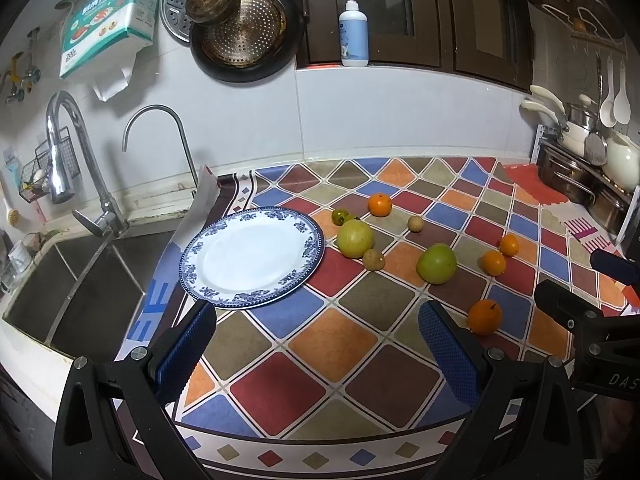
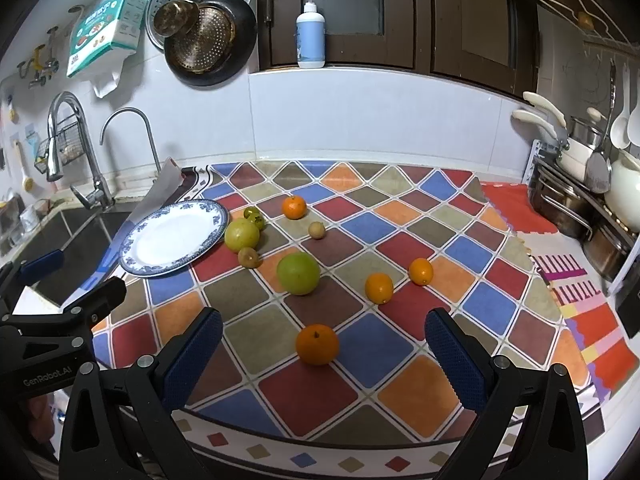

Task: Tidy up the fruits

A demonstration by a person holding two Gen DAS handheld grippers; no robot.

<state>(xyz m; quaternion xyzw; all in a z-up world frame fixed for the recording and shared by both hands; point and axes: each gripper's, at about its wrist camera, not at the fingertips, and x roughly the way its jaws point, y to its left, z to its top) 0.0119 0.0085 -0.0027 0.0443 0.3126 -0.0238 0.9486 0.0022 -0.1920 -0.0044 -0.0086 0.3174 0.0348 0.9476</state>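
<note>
An empty blue-rimmed white plate lies on the checkered mat beside the sink. To its right are scattered fruits: two green apples, several oranges, small brown fruits and small green tomatoes. My left gripper hangs open near the mat's front edge, nothing between its fingers. My right gripper is open too, with the nearest orange lying between and just beyond its fingertips.
A steel sink with two taps lies left of the plate. Pans hang on the wall, and a soap bottle stands on the ledge. A dish rack with pots fills the right edge.
</note>
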